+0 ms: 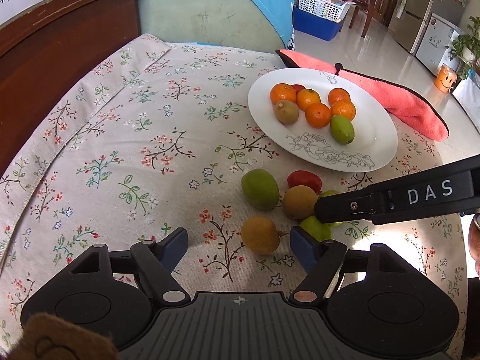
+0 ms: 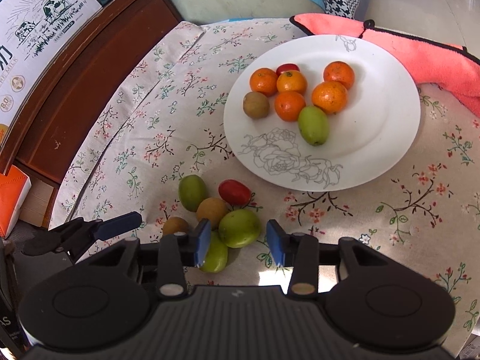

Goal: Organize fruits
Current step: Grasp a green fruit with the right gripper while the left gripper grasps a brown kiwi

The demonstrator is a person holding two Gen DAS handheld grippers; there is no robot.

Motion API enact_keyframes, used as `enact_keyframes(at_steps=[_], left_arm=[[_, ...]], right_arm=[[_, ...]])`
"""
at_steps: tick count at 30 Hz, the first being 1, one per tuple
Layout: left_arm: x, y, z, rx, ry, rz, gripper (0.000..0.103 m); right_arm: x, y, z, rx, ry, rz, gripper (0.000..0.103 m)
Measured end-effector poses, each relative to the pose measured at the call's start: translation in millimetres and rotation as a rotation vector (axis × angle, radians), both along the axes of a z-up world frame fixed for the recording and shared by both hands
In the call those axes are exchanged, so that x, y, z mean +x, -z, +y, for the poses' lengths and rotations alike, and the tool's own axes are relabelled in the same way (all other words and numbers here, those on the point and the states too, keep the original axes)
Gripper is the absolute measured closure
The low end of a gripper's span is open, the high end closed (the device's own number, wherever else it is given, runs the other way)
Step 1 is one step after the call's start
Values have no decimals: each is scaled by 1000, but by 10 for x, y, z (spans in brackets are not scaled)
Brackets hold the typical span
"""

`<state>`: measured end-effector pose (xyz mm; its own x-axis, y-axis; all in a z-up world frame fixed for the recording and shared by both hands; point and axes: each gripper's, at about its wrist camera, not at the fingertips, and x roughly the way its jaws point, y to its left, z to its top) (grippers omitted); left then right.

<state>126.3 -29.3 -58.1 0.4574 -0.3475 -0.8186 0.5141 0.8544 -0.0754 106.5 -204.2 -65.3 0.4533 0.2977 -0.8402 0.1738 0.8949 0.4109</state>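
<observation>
Fruits: five oranges (image 2: 289, 105), brown kiwi, green and red ones on white plate (image 2: 375, 156); six loose (image 2: 239, 228) near plate's front edge. Your left fingers (image 1: 238, 244) and right fingers (image 2: 238, 241) released, gripping nothing.

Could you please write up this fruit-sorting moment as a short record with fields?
surface: table under a floral tablecloth
plate: white, holds five oranges, two green or brownish fruits, one small red fruit
loose fruit: cluster on the cloth near the plate, including a red tomato and a round green fruit
left gripper: open, a brown fruit between its fingers, not pressed
right gripper: open, round green fruit just ahead of its fingers
other: pink towel behind the plate
</observation>
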Motion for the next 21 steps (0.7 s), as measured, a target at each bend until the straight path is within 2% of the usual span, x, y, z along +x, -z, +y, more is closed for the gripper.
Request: enact_keyframes(at_steps=[4,15,17,19,20,21], left_arm=[[-28,37,-44,16,7,-13,37],[-41,40,-98,29,12,-50,39],[-55,43,-121,38,23,-65,46],[-67,36,-137,37,35,-74,65],[-69,28,-138,32,36,-72,68],[-66,23,-133,26,35,-69,74]], right_arm=[[29,17,40,-10,-5,-6,64],[33,23,30,4,5,0,64],[37,24,32,5,5,0,64],[40,29,33,6,7,0,65],[38,28,35,3,7,-3,71],[35,24,39,-4,3,-5,71]])
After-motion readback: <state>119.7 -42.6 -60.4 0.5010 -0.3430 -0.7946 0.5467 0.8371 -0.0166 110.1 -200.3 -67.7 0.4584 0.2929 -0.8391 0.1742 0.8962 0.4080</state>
